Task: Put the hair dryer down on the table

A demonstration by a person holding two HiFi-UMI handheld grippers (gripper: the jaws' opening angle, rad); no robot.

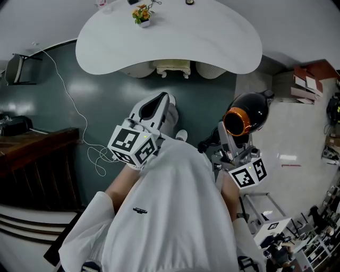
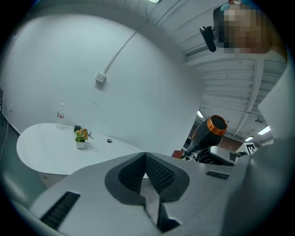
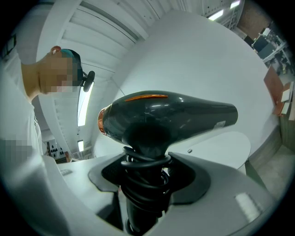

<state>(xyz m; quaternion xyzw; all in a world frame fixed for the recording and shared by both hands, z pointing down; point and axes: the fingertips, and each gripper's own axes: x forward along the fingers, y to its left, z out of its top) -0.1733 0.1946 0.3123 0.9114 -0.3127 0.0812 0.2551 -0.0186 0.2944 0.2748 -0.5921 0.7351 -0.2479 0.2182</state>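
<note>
The white table (image 1: 212,48) stands ahead across the dark floor (image 1: 64,106), well apart from the hair dryer (image 1: 248,111), which the right gripper (image 1: 227,142) clamps by its handle, barrel crosswise above the jaws, while the left gripper (image 1: 158,105) is closed and empty.

A white table (image 1: 212,50) stands ahead of the left gripper (image 1: 158,104) and the right gripper (image 1: 229,142), with a potted plant (image 1: 142,14) at its far edge. The green floor (image 1: 106,79) lies under the left gripper. A white cable (image 1: 74,109) trails to that gripper's left, with a dark wooden bench (image 1: 37,154) farther left. Right of the right gripper is pale floor (image 1: 297,138). A white wall (image 2: 92,55) rises beyond the table.
</note>
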